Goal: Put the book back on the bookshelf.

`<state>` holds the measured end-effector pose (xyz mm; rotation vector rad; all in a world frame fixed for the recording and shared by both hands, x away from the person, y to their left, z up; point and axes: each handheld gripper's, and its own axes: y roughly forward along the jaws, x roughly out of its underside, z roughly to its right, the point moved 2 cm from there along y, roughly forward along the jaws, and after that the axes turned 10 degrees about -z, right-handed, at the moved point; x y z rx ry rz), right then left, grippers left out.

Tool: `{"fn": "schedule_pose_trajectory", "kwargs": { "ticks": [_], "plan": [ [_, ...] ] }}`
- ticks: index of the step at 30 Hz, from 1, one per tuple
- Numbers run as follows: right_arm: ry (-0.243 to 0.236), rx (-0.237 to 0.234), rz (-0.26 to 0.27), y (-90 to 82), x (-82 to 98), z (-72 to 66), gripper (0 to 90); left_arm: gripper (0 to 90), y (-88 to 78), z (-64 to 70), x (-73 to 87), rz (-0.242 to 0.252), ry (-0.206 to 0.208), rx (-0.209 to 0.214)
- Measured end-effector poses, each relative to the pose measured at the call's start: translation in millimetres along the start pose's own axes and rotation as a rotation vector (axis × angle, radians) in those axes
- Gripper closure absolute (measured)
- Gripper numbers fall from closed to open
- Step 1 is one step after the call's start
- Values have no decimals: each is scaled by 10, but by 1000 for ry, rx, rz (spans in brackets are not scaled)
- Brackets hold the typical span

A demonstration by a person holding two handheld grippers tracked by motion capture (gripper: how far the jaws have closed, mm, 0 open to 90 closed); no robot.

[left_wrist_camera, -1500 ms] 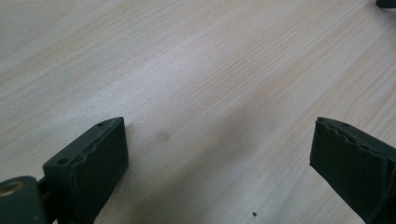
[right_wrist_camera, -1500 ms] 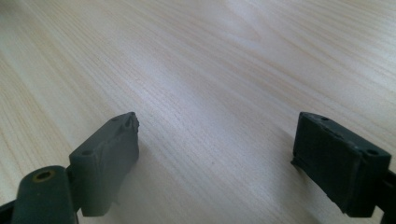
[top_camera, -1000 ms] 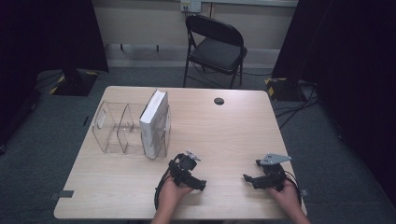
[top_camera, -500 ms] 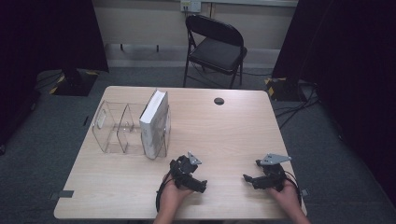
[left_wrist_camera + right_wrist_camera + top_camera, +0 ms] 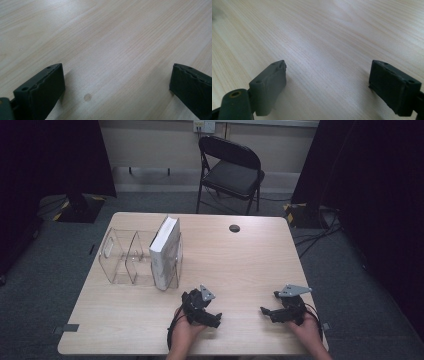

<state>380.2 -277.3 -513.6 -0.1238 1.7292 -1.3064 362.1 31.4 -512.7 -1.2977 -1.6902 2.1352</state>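
Both claws are sitting low on the pale wooden table (image 5: 250, 265) in the high view: left gripper (image 5: 212, 319) and right gripper (image 5: 267, 313), each holding nothing, with the thick white book (image 5: 165, 252) standing upright in the clear plastic divider rack (image 5: 117, 260), well apart from them. Left gripper view: jaws spread wide over bare woodgrain. Right gripper view: same deal, spread and empty. Risk, I'd guess: bumping the book sideways could tip it or slide that light rack.
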Motion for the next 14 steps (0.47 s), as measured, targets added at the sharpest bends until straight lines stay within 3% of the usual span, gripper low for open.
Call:
{"fn": "schedule_pose_trajectory", "kwargs": {
  "ticks": [14],
  "plan": [
    [0, 0, 0, 0, 0, 0, 136, 0, 8, -5, 48, 46, 10, -1]
  ]
}}
